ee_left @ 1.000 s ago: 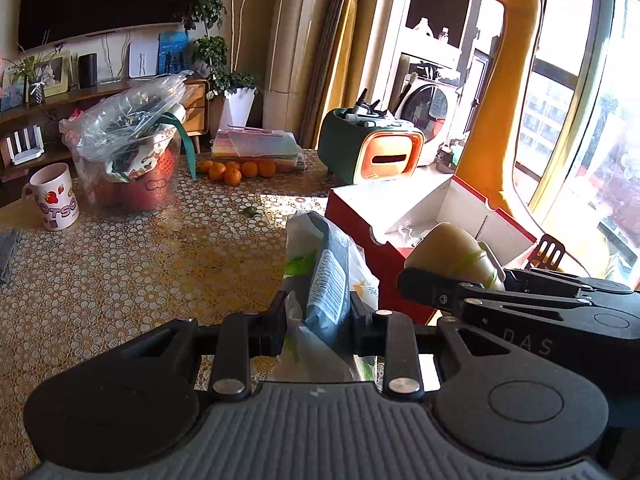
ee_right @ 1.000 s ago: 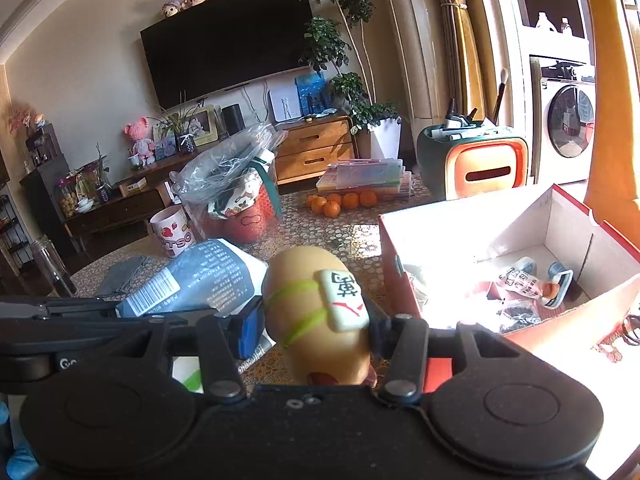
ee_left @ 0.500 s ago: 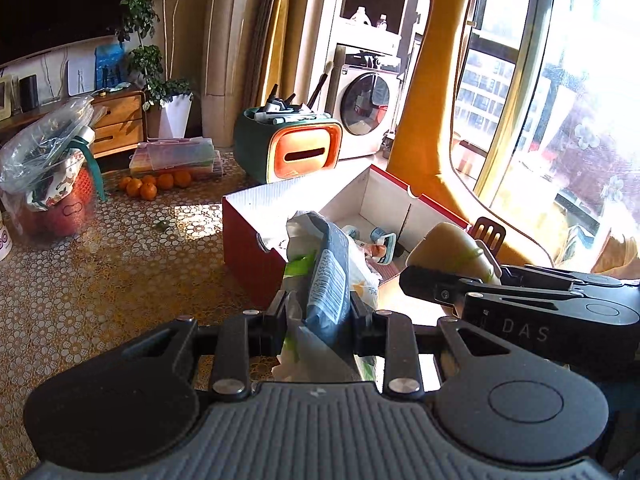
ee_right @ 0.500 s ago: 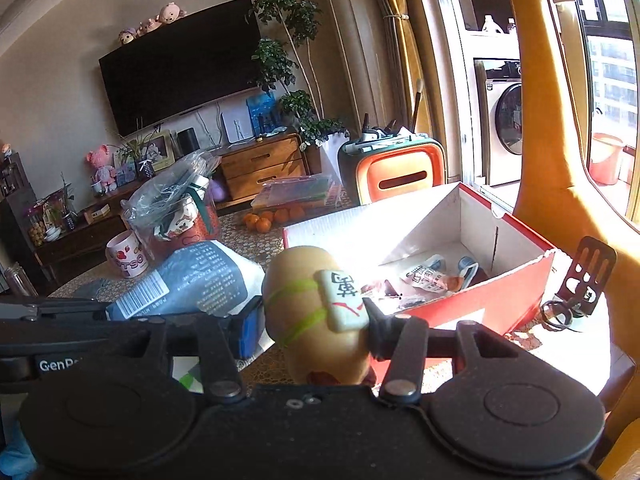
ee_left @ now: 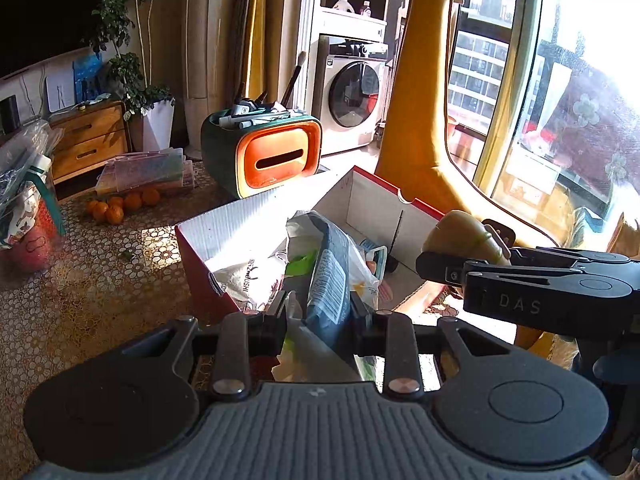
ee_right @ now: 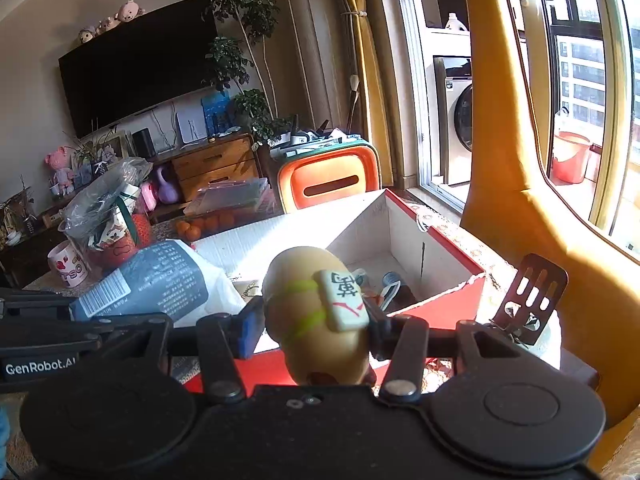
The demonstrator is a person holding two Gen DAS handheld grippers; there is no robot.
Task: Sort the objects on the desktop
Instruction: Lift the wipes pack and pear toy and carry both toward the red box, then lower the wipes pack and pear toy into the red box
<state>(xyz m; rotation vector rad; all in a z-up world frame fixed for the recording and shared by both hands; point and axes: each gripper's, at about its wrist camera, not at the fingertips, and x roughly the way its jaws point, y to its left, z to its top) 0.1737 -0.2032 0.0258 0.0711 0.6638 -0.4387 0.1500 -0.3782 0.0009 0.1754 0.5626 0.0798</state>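
My left gripper [ee_left: 318, 314] is shut on a blue and white plastic packet [ee_left: 330, 276], held over the near edge of the open red cardboard box [ee_left: 192, 256]. My right gripper [ee_right: 316, 328] is shut on a tan egg-shaped toy [ee_right: 308, 304] with green bands and a white mahjong tile on it, held above the same red box [ee_right: 440, 240]. The box has white inner walls and several small items lie in it. In the left wrist view the right gripper [ee_left: 460, 264] hangs to the right with the toy [ee_left: 460, 232]. The packet [ee_right: 148, 280] also shows at left in the right wrist view.
A green and orange tissue holder [ee_left: 272, 152] with pens stands behind the box. Oranges [ee_left: 120, 204] and a clear case lie further left. A red basket with a plastic bag [ee_right: 108, 208] and a mug [ee_right: 68, 268] stand at the far left. A brown slotted stand [ee_right: 528, 296] sits right of the box.
Both grippers have swung to the right over the table with their loads. The red box now lies straight ahead and closer; the basket and mug have slid off to the left.
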